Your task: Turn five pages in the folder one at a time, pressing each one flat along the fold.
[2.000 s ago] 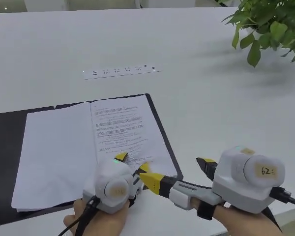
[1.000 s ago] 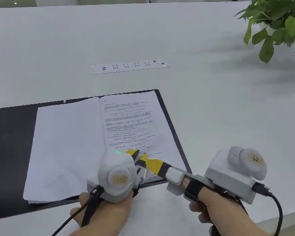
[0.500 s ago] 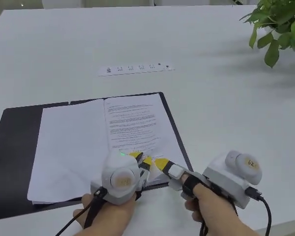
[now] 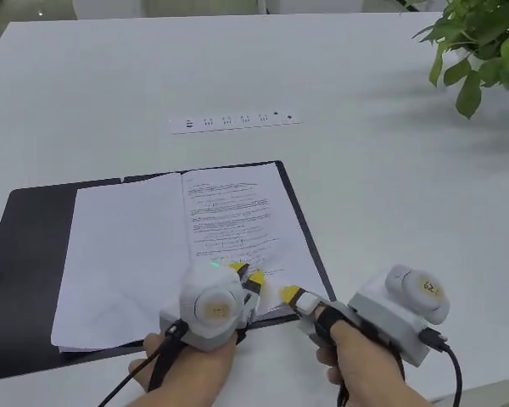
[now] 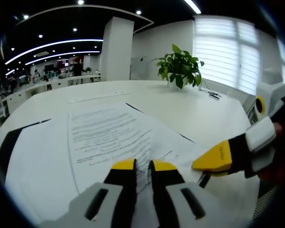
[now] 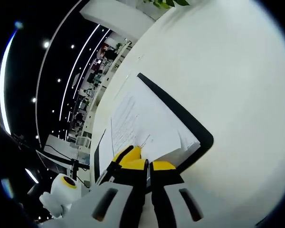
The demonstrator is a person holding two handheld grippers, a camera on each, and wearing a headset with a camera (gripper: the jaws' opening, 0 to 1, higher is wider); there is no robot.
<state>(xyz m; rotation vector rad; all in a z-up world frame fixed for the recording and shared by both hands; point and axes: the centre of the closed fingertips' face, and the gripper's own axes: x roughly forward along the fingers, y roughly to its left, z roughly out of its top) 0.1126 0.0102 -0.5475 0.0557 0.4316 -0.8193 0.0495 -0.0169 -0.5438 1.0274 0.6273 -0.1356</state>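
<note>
The folder [image 4: 25, 246] lies open on the table [image 4: 390, 170]. The left gripper [image 4: 244, 275] and right gripper [image 4: 289, 295] sit clenched, holding nothing, over the printed page's [image 4: 233, 216] lower edge. The page looks thin and floppy, and is probably best pinched lightly at its free outer corner

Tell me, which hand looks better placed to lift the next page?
Right, probably. The right gripper points at the printed page's lower outer corner, where sheet edges lie free. The left gripper sits nearer the fold, better for pressing.
</note>
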